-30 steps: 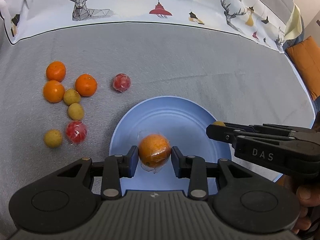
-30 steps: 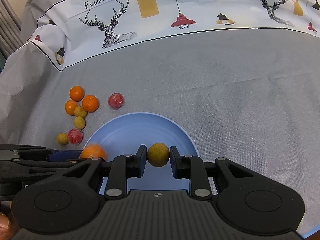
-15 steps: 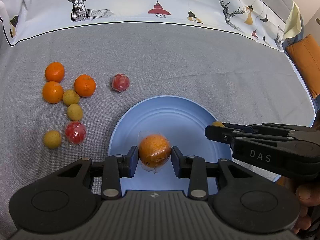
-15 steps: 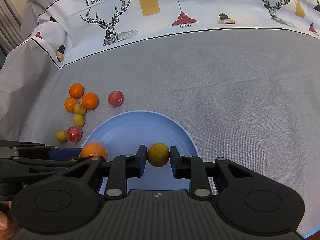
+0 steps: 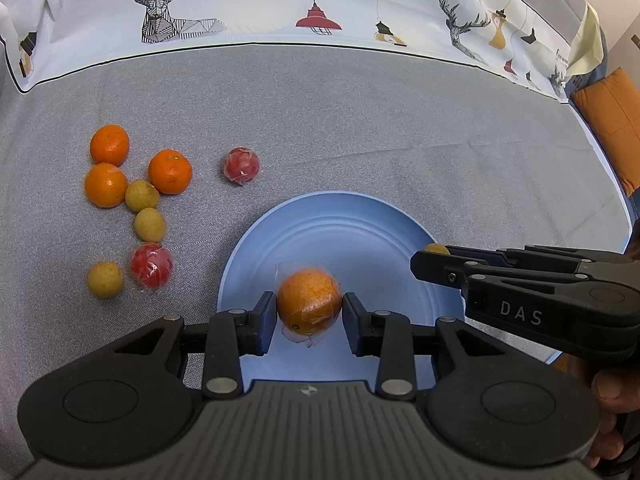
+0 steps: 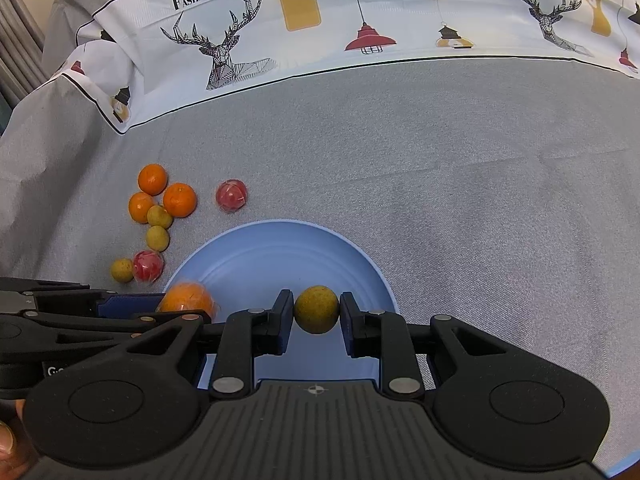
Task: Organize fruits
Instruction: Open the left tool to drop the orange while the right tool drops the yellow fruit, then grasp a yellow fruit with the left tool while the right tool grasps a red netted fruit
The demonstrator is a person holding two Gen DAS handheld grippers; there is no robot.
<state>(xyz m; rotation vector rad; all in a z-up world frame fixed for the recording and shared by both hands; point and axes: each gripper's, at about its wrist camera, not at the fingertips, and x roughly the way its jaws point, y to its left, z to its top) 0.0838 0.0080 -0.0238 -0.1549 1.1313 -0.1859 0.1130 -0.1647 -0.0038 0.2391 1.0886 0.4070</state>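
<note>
My left gripper is shut on a plastic-wrapped orange over the near left part of the blue plate. My right gripper is shut on a small yellow-green fruit above the same plate; from the left wrist view it reaches in from the right with the fruit's top just showing. Left of the plate on the grey cloth lie three oranges, three yellow-green fruits and two wrapped red fruits.
A white printed cloth with deer and lamps borders the grey cloth at the back. An orange cushion sits at far right. A person's fingers hold the right gripper's handle. Bare grey cloth spreads to the plate's right and behind it.
</note>
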